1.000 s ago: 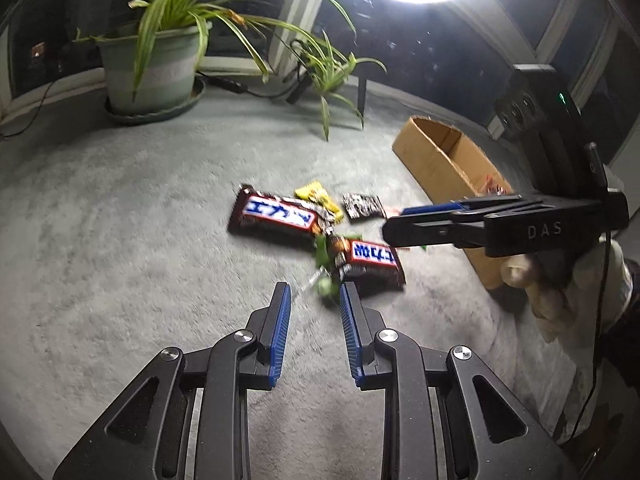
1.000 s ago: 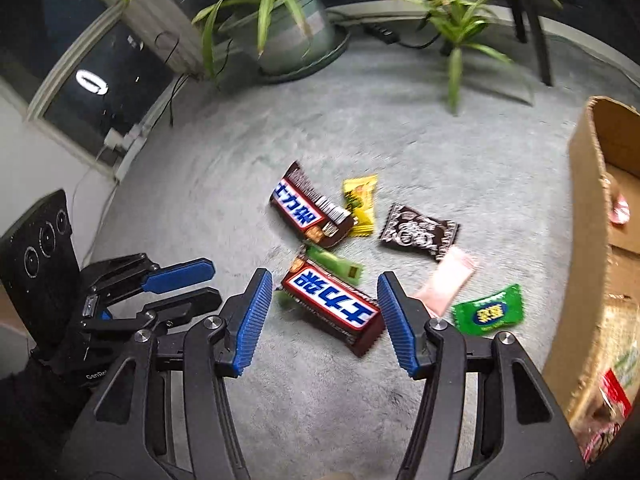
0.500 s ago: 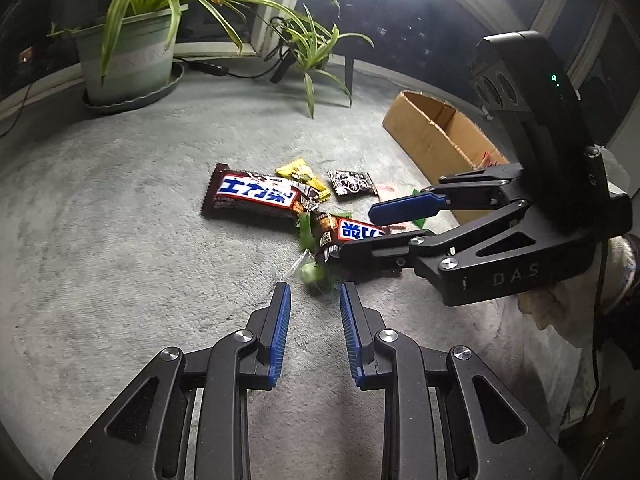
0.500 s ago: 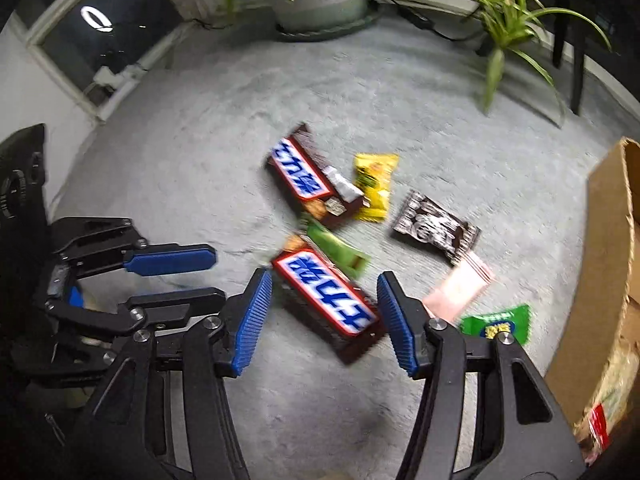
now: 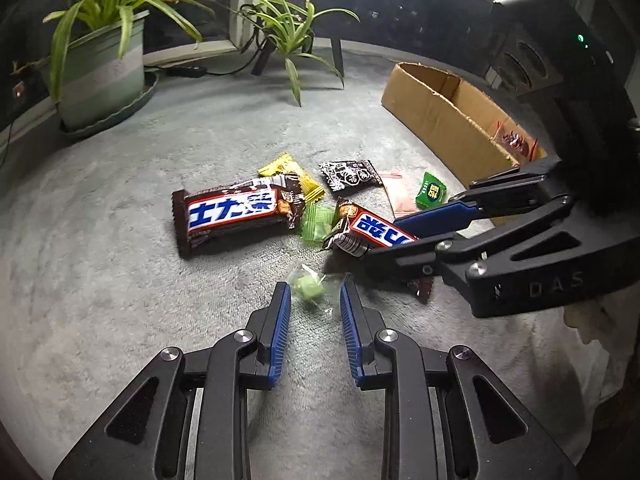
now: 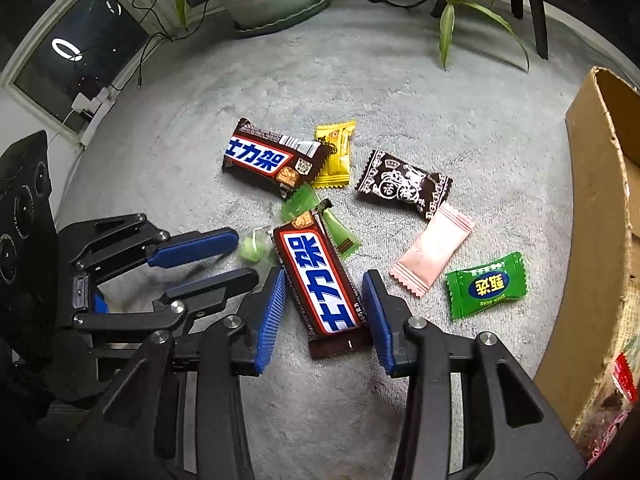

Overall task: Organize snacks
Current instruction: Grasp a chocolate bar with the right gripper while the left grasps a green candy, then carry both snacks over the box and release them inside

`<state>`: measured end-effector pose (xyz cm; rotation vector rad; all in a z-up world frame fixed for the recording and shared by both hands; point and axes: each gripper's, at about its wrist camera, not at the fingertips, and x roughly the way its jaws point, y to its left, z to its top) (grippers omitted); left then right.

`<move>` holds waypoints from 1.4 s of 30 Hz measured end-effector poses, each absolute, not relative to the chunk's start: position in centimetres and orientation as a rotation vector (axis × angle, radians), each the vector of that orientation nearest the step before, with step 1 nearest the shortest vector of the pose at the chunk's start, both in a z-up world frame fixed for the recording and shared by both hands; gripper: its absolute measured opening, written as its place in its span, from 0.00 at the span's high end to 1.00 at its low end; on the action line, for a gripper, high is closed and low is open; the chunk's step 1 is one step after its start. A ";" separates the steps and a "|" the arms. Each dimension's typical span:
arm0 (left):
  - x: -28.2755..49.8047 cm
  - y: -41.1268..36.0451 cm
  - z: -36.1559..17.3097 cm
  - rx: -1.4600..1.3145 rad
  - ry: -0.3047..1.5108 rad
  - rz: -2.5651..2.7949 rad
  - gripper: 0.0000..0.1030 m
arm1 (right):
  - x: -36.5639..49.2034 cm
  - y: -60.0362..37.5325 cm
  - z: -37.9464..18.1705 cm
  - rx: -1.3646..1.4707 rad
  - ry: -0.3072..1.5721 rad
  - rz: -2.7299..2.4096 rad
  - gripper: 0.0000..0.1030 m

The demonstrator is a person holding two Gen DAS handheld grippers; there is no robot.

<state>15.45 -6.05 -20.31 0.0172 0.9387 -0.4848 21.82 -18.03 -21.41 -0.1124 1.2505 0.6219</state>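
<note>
Grey carpet [image 5: 120, 280] under everything, left wrist view first. Long brown chocolate bar [image 5: 236, 212] at centre, yellow candy [image 5: 292, 172] tucked behind its 1 o'clock end, black patterned candy [image 5: 350, 174] further right. Green square wrapper [image 5: 316, 226] sits between the long bar and a second chocolate bar [image 5: 368, 232]. Right gripper [image 5: 384, 246] comes in from 3 o'clock and straddles that second bar, hiding its far half. Cardboard box [image 5: 432, 108] at 2 o'clock, potted plant [image 5: 104, 76] at 10. Left gripper [image 5: 314, 300] points steeply down, jaws narrow but not touching, pale green candy in clear wrap [image 5: 308, 290] lying between the tips, pads off it.

Right wrist view: second chocolate bar [image 6: 320, 284] lies lengthwise between the right gripper [image 6: 324, 292] pads. Jaws have just been closing; small gap still visible each side, no clamp. Pink sachet [image 6: 434, 254] and green candy pack [image 6: 486, 286] at 3 o'clock, clear of the jaws. Left gripper [image 6: 236, 258] at 9 o'clock, tips just beside the bar's top-left corner, pale green candy [image 6: 252, 248] at them. Box wall [image 6: 596, 184] on the right edge.
</note>
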 end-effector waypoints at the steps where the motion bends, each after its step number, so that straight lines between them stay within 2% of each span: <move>1: 15.5 -6.2 -20.3 0.027 0.933 -0.485 0.77 | 21.7 -18.0 -21.4 -0.116 1.248 0.619 0.60; 8: 15.4 -6.4 -20.4 0.065 0.910 -0.476 0.77 | 21.4 -18.6 -21.0 -0.118 1.231 0.589 0.70; 9: 15.4 -6.4 -20.4 0.065 0.909 -0.477 0.78 | 21.3 -18.7 -21.0 -0.115 1.230 0.584 0.70; 10: 15.5 -6.4 -20.5 0.063 0.909 -0.477 0.82 | 21.3 -19.0 -21.0 -0.112 1.229 0.578 0.70; 16: 15.7 -6.3 -20.6 0.048 0.909 -0.486 0.84 | 21.2 -19.5 -21.0 -0.100 1.233 0.577 0.71; 18: 15.7 -6.1 -20.5 0.020 0.924 -0.490 0.81 | 21.1 -19.6 -21.0 -0.095 1.232 0.573 0.71; 20: 15.8 -6.0 -20.3 0.001 0.921 -0.464 0.67 | 21.0 -19.8 -21.0 -0.087 1.227 0.564 0.71; 27: 16.8 -7.5 -20.5 0.027 0.929 -0.431 0.66 | 21.1 -20.0 -21.0 -0.080 1.224 0.549 0.71; 31: 16.9 -8.0 -20.6 0.072 0.913 -0.395 0.78 | 20.8 -19.8 -20.9 -0.093 1.219 0.545 0.71; 34: 17.0 -7.3 -20.7 0.048 0.915 -0.400 0.81 | 20.7 -19.9 -20.8 -0.099 1.213 0.539 0.71; 42: 16.5 -5.3 -20.1 -0.016 0.908 -0.395 0.82 | 20.2 -20.7 -19.9 -0.063 1.183 0.540 0.71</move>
